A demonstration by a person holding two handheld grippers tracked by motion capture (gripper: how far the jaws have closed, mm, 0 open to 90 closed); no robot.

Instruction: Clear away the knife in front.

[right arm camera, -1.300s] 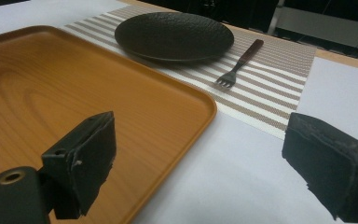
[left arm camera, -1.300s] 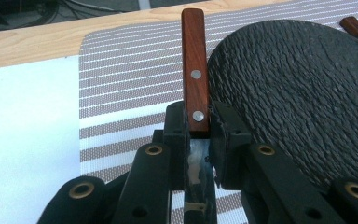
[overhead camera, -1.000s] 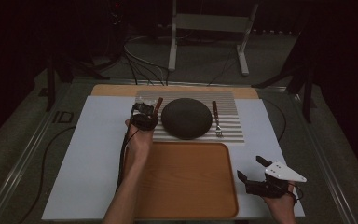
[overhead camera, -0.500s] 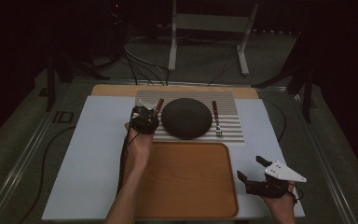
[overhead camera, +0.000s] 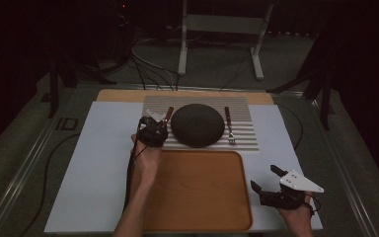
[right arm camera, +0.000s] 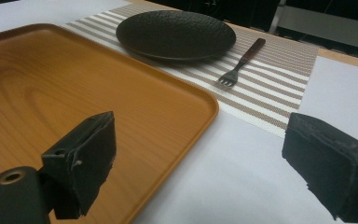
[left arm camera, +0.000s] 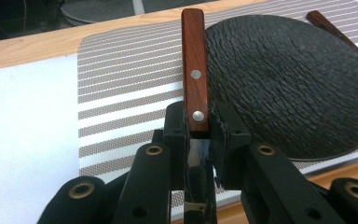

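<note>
My left gripper (overhead camera: 157,123) (left arm camera: 198,128) is shut on a knife (overhead camera: 168,114) (left arm camera: 196,74), clamping it where the red-brown wooden handle meets the blade. The handle points away from me, over the striped placemat (overhead camera: 246,140) and along the left rim of the dark textured plate (overhead camera: 197,125) (left arm camera: 289,88). A fork (overhead camera: 229,126) (right arm camera: 240,63) lies on the mat to the right of the plate. My right gripper (overhead camera: 265,177) (right arm camera: 205,168) stands open with nothing between its jaws, over the white table cover just right of the wooden tray (overhead camera: 197,187) (right arm camera: 74,84).
The tray lies bare in front of the placemat, near the table's front edge. A white cover (overhead camera: 98,163) spreads across the tabletop, with a wooden strip (overhead camera: 123,95) along the far edge. Cables and a metal stand (overhead camera: 222,29) are on the floor beyond.
My left gripper has drawn back slightly toward the near side with the knife in it. The right gripper has stayed in place.
</note>
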